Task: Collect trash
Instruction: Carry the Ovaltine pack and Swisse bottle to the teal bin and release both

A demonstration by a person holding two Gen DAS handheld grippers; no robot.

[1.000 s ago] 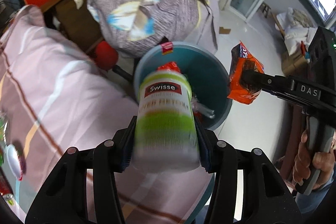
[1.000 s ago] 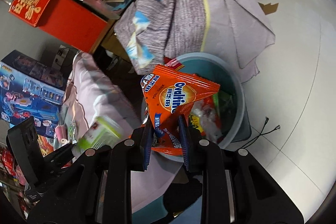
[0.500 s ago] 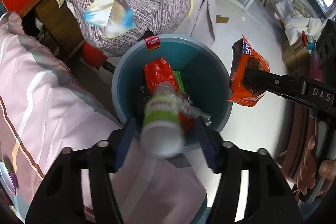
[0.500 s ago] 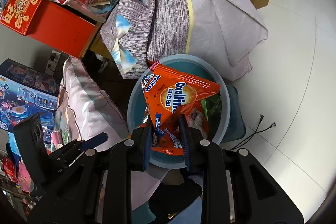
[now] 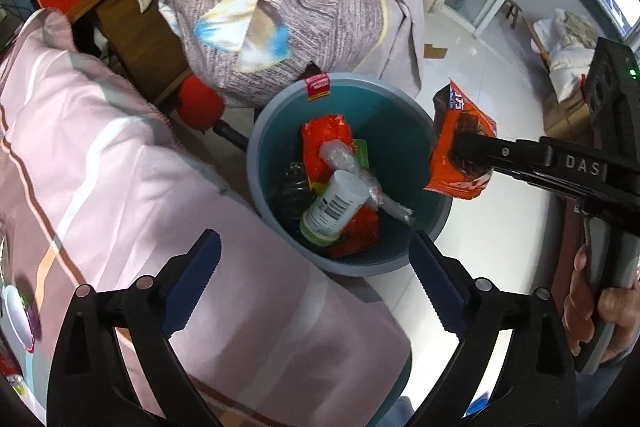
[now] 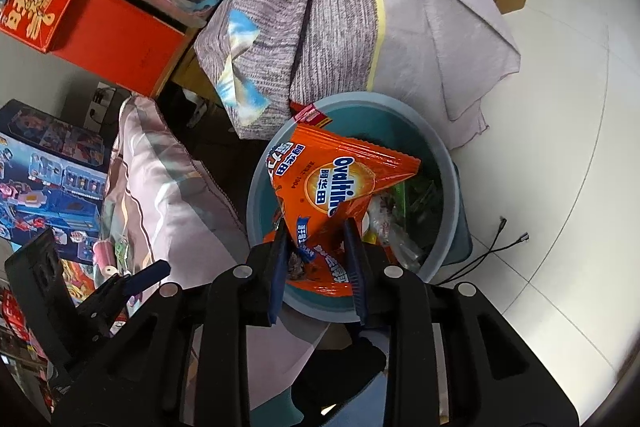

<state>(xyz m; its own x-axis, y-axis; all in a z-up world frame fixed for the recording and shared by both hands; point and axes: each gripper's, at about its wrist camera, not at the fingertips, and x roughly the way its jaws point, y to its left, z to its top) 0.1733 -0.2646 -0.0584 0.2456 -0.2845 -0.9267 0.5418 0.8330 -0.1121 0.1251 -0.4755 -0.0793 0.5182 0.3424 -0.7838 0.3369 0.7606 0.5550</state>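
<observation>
left hand-held gripper (image 5: 316, 275) spread wide above the teal trash bin (image 5: 264, 131), jaws just opened, nothing between them. white supplement bottle (image 5: 334, 209) with green band lying tilted inside the bin, on orange wrappers (image 5: 324, 147) and clear plastic. right hand-held gripper (image 6: 318, 263) pinching the lower part of an orange ovaltine packet (image 6: 340, 183), jaws just eased slightly apart, pads touching the packet, held over the bin's rim. pink striped bedding (image 5: 100, 167) just beside the bin; grey patterned cloth (image 5: 288, 7) draped behind it.
</observation>
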